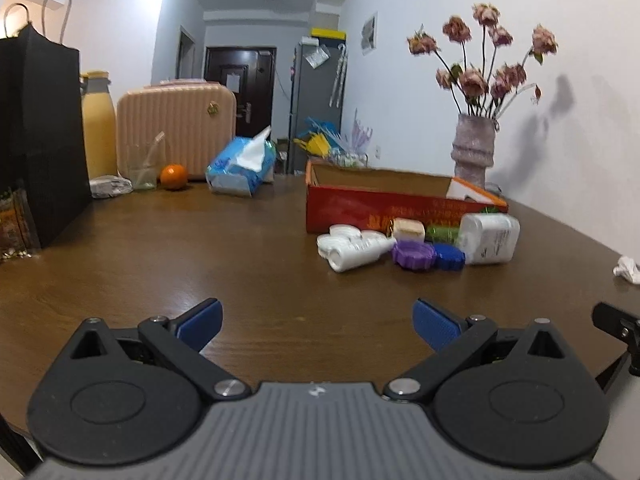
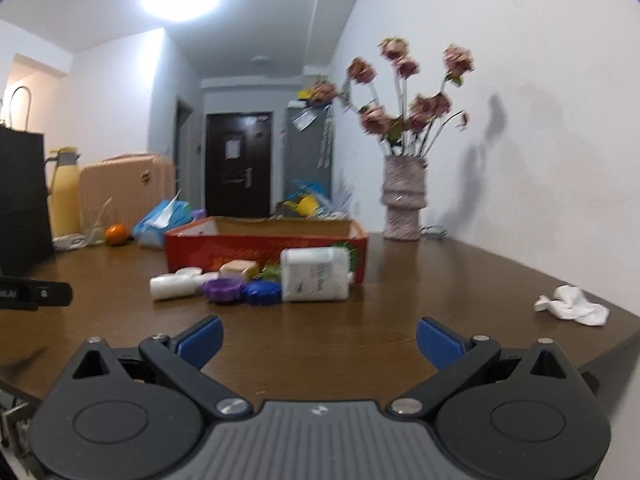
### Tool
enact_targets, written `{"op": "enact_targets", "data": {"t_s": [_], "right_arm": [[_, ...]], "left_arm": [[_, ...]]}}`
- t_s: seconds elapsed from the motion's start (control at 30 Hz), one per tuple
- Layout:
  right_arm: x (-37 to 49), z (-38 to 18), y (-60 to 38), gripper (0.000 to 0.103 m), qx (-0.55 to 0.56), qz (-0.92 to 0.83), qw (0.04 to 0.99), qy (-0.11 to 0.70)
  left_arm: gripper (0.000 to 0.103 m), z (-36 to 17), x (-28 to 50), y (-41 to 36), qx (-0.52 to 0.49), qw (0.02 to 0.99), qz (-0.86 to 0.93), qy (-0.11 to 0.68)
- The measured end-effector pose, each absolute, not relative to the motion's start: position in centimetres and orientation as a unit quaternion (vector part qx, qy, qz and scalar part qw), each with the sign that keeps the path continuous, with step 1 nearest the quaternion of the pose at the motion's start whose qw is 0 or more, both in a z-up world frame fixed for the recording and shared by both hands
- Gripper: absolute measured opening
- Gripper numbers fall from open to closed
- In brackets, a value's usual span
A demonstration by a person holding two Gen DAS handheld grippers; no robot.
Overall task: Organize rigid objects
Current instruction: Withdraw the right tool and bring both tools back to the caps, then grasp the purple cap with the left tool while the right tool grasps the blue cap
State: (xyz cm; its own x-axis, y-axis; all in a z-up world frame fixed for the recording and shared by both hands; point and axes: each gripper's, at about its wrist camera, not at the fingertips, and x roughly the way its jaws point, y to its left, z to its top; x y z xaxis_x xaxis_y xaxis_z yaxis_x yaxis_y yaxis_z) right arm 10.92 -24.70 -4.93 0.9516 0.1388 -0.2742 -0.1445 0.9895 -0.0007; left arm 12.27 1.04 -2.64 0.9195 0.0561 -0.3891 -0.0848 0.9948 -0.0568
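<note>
A red cardboard box [image 1: 360,208] [image 2: 208,250] stands open on the brown table. In front of it lies a cluster of small items: a large white bottle [image 1: 490,238] [image 2: 314,276] on its side, a smaller white bottle [image 1: 352,250] [image 2: 172,286], a purple lid [image 1: 414,254] [image 2: 222,290], a blue lid [image 1: 449,256] [image 2: 262,292], a cream block [image 1: 408,229] [image 2: 239,267] and a green item [image 1: 442,234]. My left gripper [image 1: 318,322] is open and empty, well short of the cluster. My right gripper [image 2: 319,340] is open and empty, a little short of it.
A vase of dried flowers [image 1: 472,148] [image 2: 402,204] stands back right. A crumpled white tissue [image 2: 572,310] [image 1: 628,268] lies at the right edge. A black bag [image 1: 40,136], yellow bottle [image 1: 98,128], orange [image 1: 174,176], tissue pack [image 1: 242,168] and pink case [image 1: 176,128] line the far left.
</note>
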Motion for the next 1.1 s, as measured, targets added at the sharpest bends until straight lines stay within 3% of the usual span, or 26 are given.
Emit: {"op": "enact_targets", "data": {"t_s": [0.33, 0.7, 0.73, 0.77, 0.83, 0.87, 1.1], "right_arm": [[16.3, -5.3, -24.3, 0.101, 0.014, 0.094, 0.976, 0.197], [23.8, -4.2, -25.1, 0.092, 0.009, 0.086, 0.971, 0.222], [24.4, -4.1, -24.8, 0.091, 0.011, 0.094, 0.969, 0.227], [24.9, -4.1, -24.6, 0.083, 0.013, 0.102, 0.968, 0.23], [26.2, -4.0, -23.9, 0.071, 0.02, 0.131, 0.96, 0.245], [26.7, -4.0, -23.6, 0.066, 0.023, 0.143, 0.958, 0.249], [29.4, -4.0, -22.4, 0.061, 0.021, 0.169, 0.952, 0.255]], "left_arm": [[0.103, -3.3, 17.7, -0.1, -0.032, 0.969, -0.008, 0.245], [0.103, -2.3, 25.5, 0.7, -0.057, 0.961, -0.015, 0.269], [0.1, -2.4, 25.9, 0.4, -0.058, 0.959, -0.03, 0.277], [0.098, -2.4, 26.2, 0.0, -0.056, 0.957, -0.046, 0.279], [0.081, -2.7, 26.6, -0.9, -0.046, 0.957, -0.065, 0.28], [0.078, -2.8, 27.0, -1.3, -0.041, 0.955, -0.075, 0.284], [0.074, -3.8, 31.3, -4.1, -0.011, 0.946, -0.098, 0.308]]}}
